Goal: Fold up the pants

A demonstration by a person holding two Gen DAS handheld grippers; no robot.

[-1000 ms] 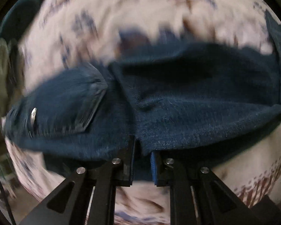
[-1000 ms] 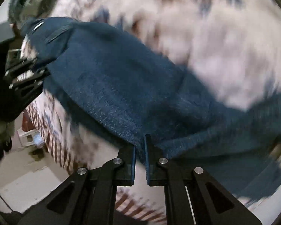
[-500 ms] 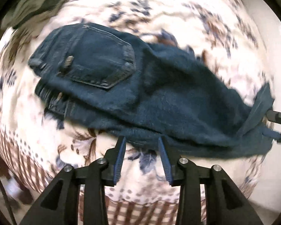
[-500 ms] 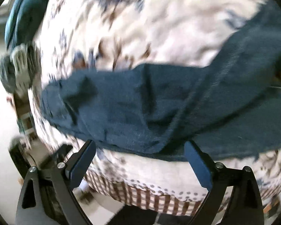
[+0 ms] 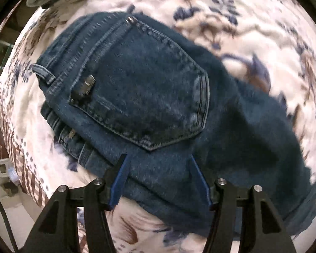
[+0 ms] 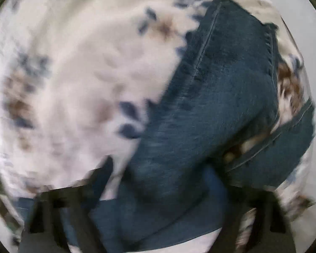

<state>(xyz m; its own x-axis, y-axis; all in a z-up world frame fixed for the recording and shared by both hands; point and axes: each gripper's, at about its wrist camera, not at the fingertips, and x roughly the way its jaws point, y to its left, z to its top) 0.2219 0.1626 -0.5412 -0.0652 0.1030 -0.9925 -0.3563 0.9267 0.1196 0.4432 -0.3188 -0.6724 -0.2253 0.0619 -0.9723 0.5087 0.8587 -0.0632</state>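
Left gripper (image 5: 158,177) hangs with jaws spread wide over the jeans (image 5: 153,97) — gripping nothing. Right gripper (image 6: 164,189), blurred, also looks spread. Jeans lie on a floral blanket (image 5: 252,16), folded 1 time lengthwise; next likely needs a fresh grasp.

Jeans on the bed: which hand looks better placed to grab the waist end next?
Probably the left. The left gripper is open right below the back pocket of the jeans; the right gripper faces the leg.
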